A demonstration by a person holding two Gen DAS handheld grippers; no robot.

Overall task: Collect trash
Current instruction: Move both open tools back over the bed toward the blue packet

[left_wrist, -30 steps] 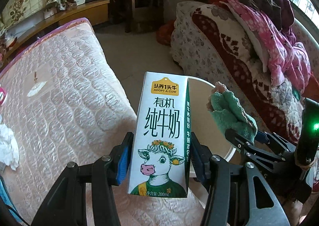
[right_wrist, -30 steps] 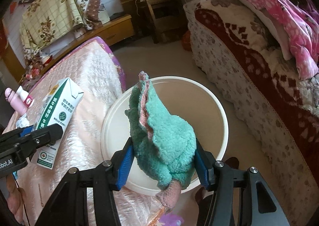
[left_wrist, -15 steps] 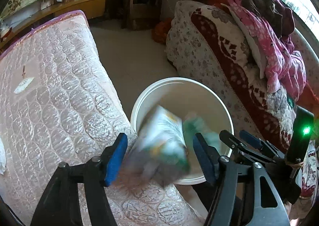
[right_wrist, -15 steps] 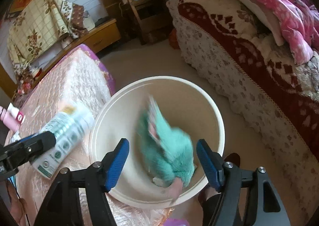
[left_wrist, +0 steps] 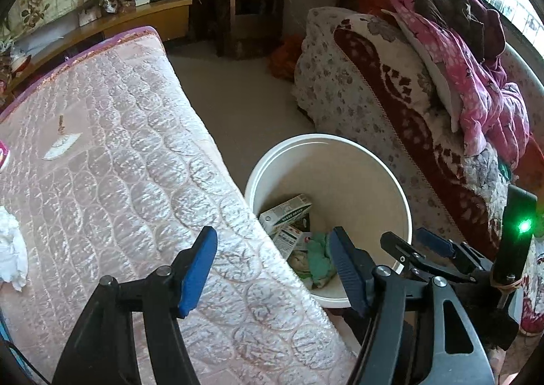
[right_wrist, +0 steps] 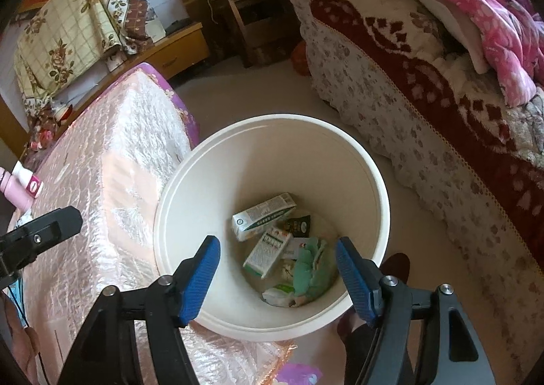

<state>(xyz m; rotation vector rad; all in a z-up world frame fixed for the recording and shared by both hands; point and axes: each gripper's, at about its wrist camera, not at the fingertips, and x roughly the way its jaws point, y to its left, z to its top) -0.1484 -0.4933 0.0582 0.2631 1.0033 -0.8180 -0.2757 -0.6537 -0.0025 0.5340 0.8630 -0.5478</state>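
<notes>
Drop step done: both hand-held grippers, left (left_wrist: 272, 271) and right (right_wrist: 277, 278), had just opened, empty, over bucket (right_wrist: 176, 181); carton (right_wrist: 263, 216) and cloth (right_wrist: 311, 269) inside. Next: tissue (left_wrist: 12, 249) on bed (left_wrist: 119, 164).

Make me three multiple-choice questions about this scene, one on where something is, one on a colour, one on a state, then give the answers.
1. Where does the green cloth lie?
A. On the mattress
B. At the bottom of the white bucket
C. On the floor beside the bucket

2. What colour are the pads on the right gripper?
A. Blue
B. Red
C. Yellow

3. What state is the left gripper in?
A. Shut on a carton
B. Shut on the cloth
C. Open with nothing between its jaws

Answers: 1 B, the cloth sits among cartons inside the white bucket. 2 A, both pads are blue. 3 C, its jaws have just been opening and stand apart, empty, over the edge of the mattress.
</notes>
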